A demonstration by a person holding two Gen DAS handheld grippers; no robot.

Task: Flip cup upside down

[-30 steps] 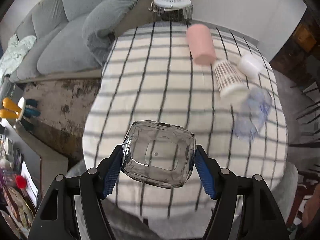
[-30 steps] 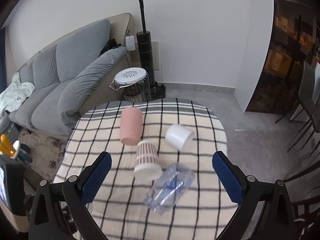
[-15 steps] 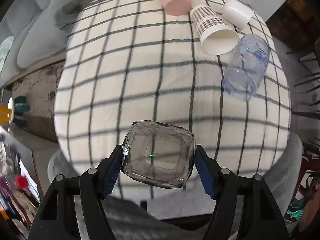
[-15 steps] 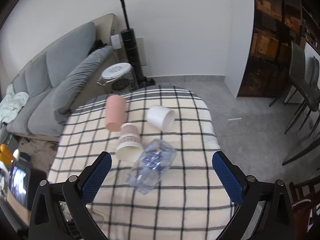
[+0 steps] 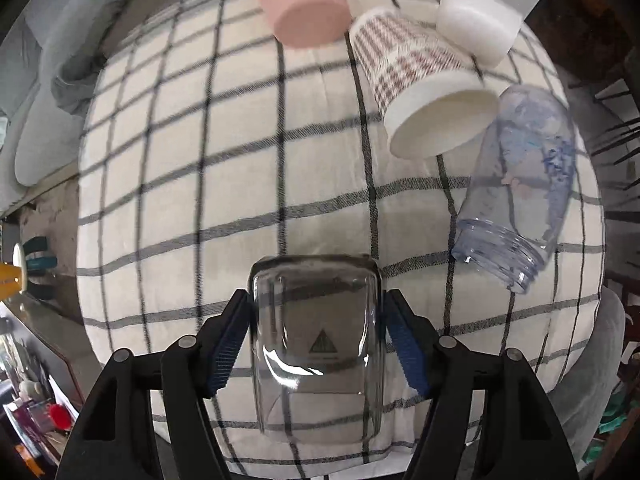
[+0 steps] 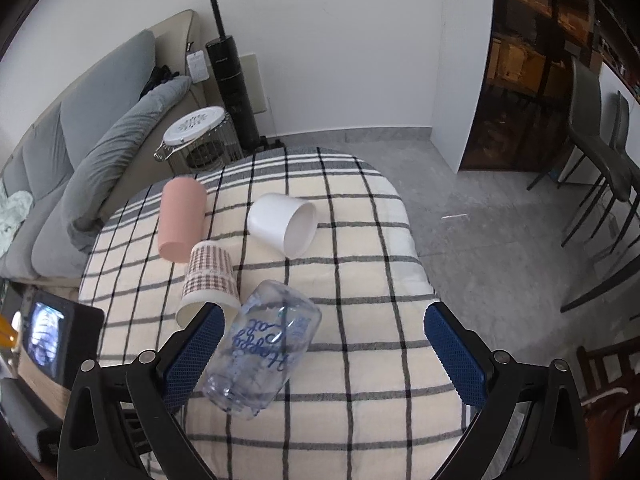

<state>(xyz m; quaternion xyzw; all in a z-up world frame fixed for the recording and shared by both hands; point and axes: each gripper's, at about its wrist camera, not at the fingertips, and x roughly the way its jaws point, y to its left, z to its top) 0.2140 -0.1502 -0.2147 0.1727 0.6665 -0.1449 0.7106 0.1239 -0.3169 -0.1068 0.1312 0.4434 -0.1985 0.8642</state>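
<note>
My left gripper [image 5: 316,344] is shut on a clear square glass cup [image 5: 316,344], its blue pads pressing both sides. I see the cup's flat base with a triangle mark facing me; its far end is close over the checked cloth [image 5: 200,200]. I cannot tell if it touches the cloth. My right gripper [image 6: 320,352] is open and empty, hovering above a clear plastic jar [image 6: 264,360] with blue writing that lies on its side.
On the checked table lie a pink cup [image 5: 300,4], a patterned paper cup [image 5: 420,92], a white cup [image 5: 476,24] and the clear jar [image 5: 520,204], all on their sides at the right and back. A grey sofa [image 6: 80,152] stands left of the table.
The left gripper has tipped forward and lowered toward the cloth, so the glass cup now points its far end down. The right gripper has drifted closer over the clear jar.
</note>
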